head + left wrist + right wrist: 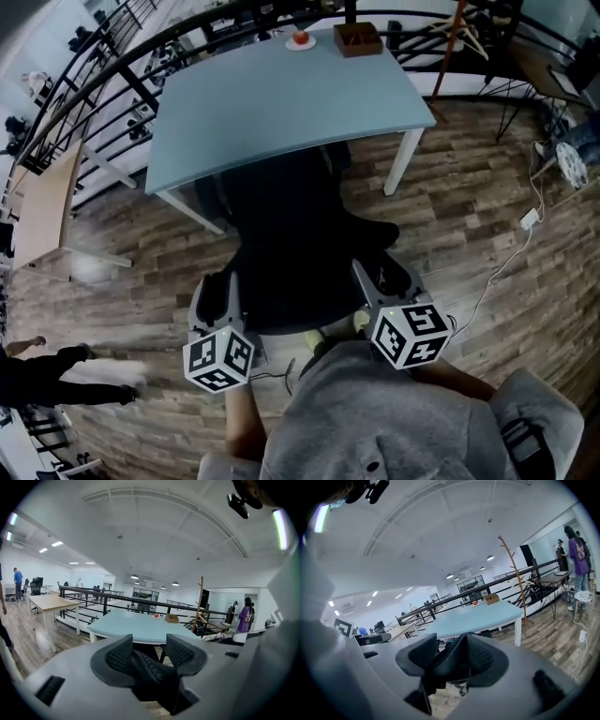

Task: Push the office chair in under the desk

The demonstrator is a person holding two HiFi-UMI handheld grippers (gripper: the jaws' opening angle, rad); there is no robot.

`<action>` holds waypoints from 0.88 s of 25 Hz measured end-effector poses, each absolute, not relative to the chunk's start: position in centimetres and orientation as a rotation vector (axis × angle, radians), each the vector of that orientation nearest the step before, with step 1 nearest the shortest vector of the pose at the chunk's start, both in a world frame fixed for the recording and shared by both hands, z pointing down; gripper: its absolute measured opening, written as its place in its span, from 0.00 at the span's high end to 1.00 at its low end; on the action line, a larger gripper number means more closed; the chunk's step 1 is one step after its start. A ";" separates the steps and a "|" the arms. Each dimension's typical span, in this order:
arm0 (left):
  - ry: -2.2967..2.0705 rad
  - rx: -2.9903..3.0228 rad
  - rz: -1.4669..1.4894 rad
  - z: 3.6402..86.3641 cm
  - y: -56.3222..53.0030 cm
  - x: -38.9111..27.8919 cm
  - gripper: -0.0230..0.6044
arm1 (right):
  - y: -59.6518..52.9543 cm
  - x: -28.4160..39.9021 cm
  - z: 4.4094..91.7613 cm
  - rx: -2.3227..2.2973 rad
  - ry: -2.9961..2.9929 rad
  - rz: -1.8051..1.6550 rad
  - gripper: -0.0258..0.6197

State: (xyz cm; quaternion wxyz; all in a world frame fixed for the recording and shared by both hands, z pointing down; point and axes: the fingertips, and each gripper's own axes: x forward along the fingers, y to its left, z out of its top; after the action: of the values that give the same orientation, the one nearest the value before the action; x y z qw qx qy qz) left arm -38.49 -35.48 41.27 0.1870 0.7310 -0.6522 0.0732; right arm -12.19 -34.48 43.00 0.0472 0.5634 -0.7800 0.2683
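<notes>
A black mesh office chair [281, 244] stands with its seat partly beneath the pale blue desk [281, 103]; its backrest faces me. My left gripper [217, 289] is at the backrest's left edge. In the left gripper view that mesh edge [150, 667] runs slantwise between the jaws of the left gripper [149, 651], against the left pad, with a gap to the right pad. My right gripper [380, 277] is at the backrest's right edge. In the right gripper view the mesh [457, 660] fills the space between the pads of the right gripper [452, 653].
On the desk's far end sit a red object on a plate [300, 39] and a wooden box [357, 38]. A black railing [122, 66] curves behind the desk. A wooden desk [42, 206] stands at the left. A white cable with a plug [528, 220] lies on the floor at the right.
</notes>
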 end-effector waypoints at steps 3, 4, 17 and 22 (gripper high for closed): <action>-1.806 2.075 0.186 41.1 -35.8 -39.9 0.62 | -34.2 -13.5 42.9 1.743 -2.357 0.823 0.63; -1.800 2.080 0.177 40.9 -36.0 -40.3 0.63 | -34.1 -13.9 42.8 1.750 -2.350 0.823 0.63; -1.696 2.174 0.117 40.3 -38.0 -44.1 0.63 | -33.8 -17.9 42.4 1.901 -2.280 0.831 0.65; -1.668 2.195 0.119 40.2 -39.1 -45.5 0.63 | -34.4 -19.4 42.3 1.941 -2.268 0.836 0.65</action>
State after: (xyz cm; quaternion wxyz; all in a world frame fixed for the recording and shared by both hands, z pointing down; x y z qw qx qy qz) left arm -45.52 -39.08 40.23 0.1897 0.7810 -0.5935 0.0422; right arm -19.41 -34.38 42.32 0.0207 0.6259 -0.7315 0.2696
